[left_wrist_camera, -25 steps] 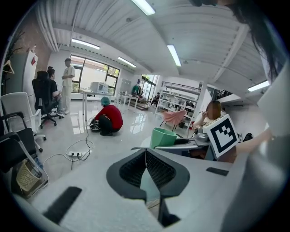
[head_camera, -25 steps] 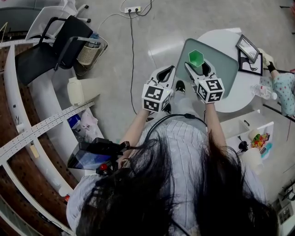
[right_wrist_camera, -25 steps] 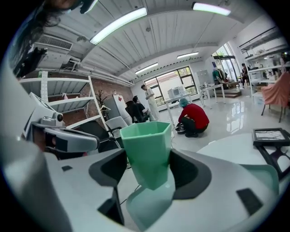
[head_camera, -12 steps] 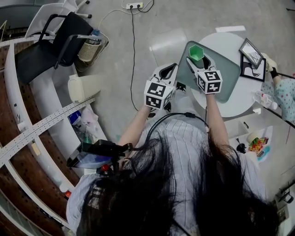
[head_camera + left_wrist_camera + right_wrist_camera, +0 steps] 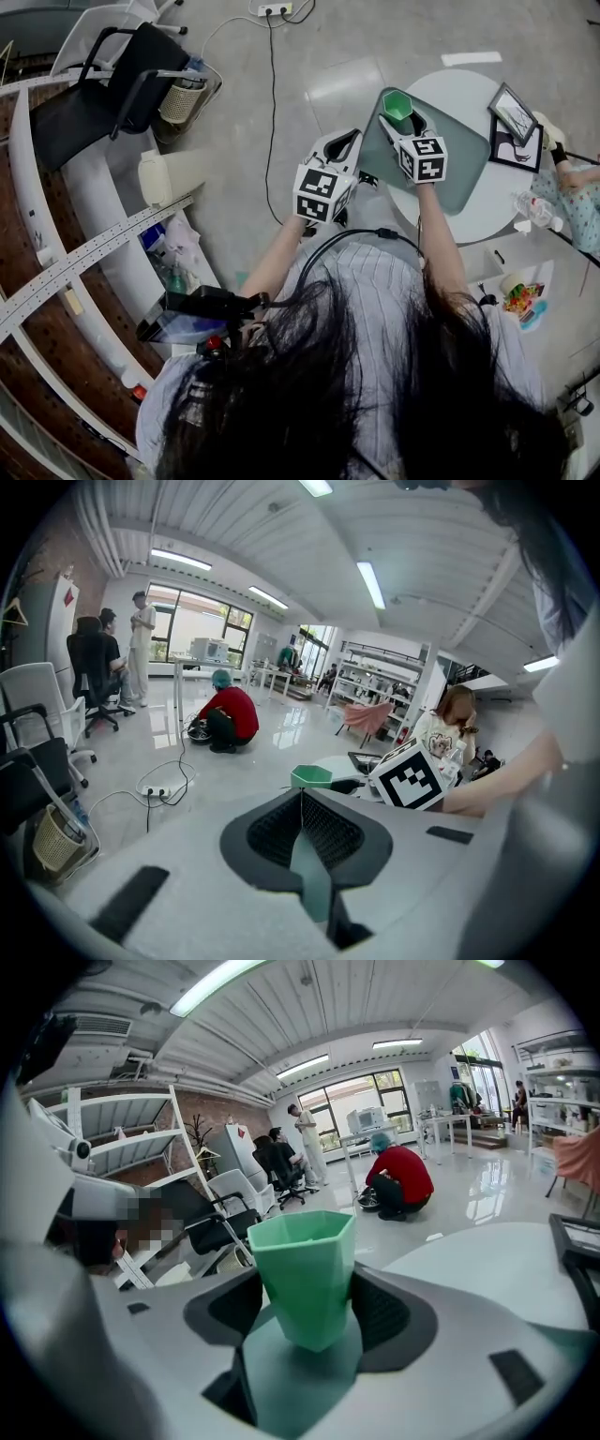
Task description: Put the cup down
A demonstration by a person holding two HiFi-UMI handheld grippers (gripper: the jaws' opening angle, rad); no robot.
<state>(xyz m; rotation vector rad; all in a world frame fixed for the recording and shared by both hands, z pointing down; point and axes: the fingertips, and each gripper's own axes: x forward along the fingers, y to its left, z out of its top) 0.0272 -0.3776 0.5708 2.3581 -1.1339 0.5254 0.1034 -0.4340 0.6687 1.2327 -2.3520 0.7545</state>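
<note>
In the head view a green faceted cup [image 5: 397, 105] hangs upright over the far left corner of a grey-green mat [image 5: 459, 155] on a round white table [image 5: 469, 89]. My right gripper [image 5: 405, 122] is shut on it. In the right gripper view the cup [image 5: 305, 1274] fills the space between the jaws of that gripper [image 5: 305, 1321], which pinch its lower half. My left gripper [image 5: 339, 147] hovers off the table's left edge, over the floor, shut and holding nothing. The left gripper view shows that gripper [image 5: 302, 829] with its jaws meeting, and the cup [image 5: 311, 776] beyond them.
A framed picture [image 5: 514, 114] and a water bottle [image 5: 531, 210] sit on the table's right side. A black chair [image 5: 98, 98] and a wire basket [image 5: 184, 103] stand at the far left, next to a curved white rack [image 5: 56, 267]. A cable [image 5: 270, 103] runs across the floor.
The right gripper with the cup has edged a little farther out over the mat's corner. The left gripper has hardly moved.
</note>
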